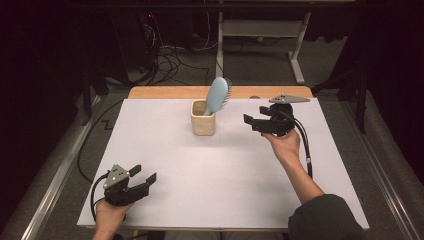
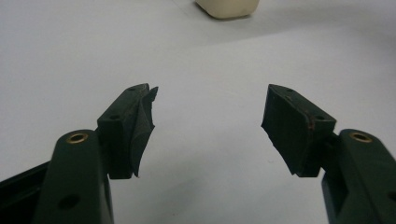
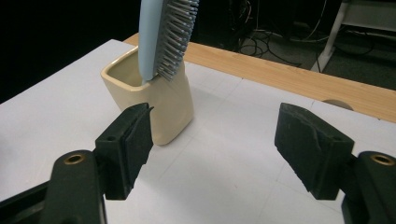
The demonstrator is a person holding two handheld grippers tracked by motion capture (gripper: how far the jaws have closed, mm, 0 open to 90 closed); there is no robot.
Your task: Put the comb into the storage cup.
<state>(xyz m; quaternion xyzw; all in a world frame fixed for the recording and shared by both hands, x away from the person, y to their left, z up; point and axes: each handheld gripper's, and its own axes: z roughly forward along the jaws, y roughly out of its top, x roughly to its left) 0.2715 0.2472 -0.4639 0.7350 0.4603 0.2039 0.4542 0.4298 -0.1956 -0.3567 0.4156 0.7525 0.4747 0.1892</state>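
Note:
A cream square cup (image 1: 203, 119) stands at the back middle of the white table (image 1: 215, 170). A light blue hairbrush (image 1: 218, 95) leans in it, handle down, bristles facing right. The right gripper view has the cup (image 3: 161, 100) and the brush (image 3: 161, 35) close ahead on the left. My right gripper (image 1: 254, 121) is open, held above the table just right of the cup, with nothing between its jaws (image 3: 212, 140). My left gripper (image 1: 144, 174) is open near the front left corner; the cup's base (image 2: 228, 8) lies far ahead of its jaws (image 2: 209, 119).
A wooden strip (image 1: 165, 92) runs along the table's far edge. Beyond it are cables (image 1: 172, 60) on the floor and a white desk frame (image 1: 260, 30). Metal rails flank the table on both sides.

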